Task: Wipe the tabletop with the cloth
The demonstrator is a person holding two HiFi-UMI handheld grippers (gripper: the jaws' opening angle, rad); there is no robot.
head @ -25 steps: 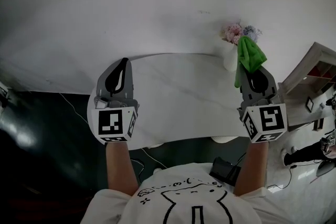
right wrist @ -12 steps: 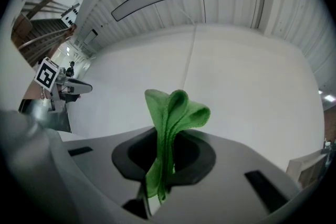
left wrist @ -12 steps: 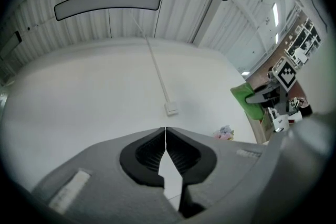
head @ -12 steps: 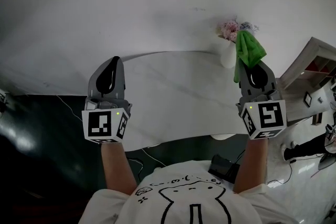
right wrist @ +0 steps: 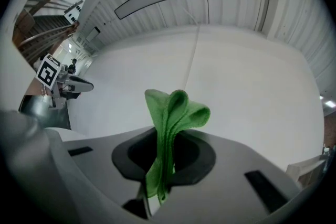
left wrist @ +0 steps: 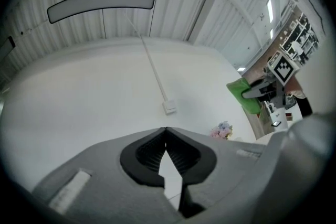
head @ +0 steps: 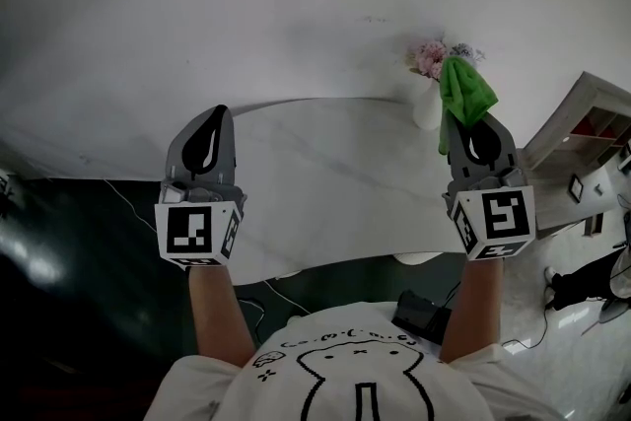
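Note:
A green cloth (head: 463, 94) (right wrist: 170, 128) is pinched in my right gripper (head: 477, 128) (right wrist: 165, 152) and sticks up out of its tips in folds. That gripper is held up above the right end of the white oval tabletop (head: 335, 182), pointing at the wall. My left gripper (head: 207, 128) (left wrist: 166, 139) is raised over the table's left end, its jaws closed together with nothing between them. In the left gripper view the cloth (left wrist: 242, 96) and the right gripper show small at the right.
A white vase of pink and blue flowers (head: 432, 79) stands at the table's far right, just behind the cloth. A wooden shelf unit (head: 582, 143) is to the right. A white wall (head: 296, 5) lies behind; dark floor (head: 79, 261) is at the left.
Both grippers have shifted a little: the left one moved left and away from the table's middle, the right one rose slightly with the cloth. Between the last two frames almost nothing moved.

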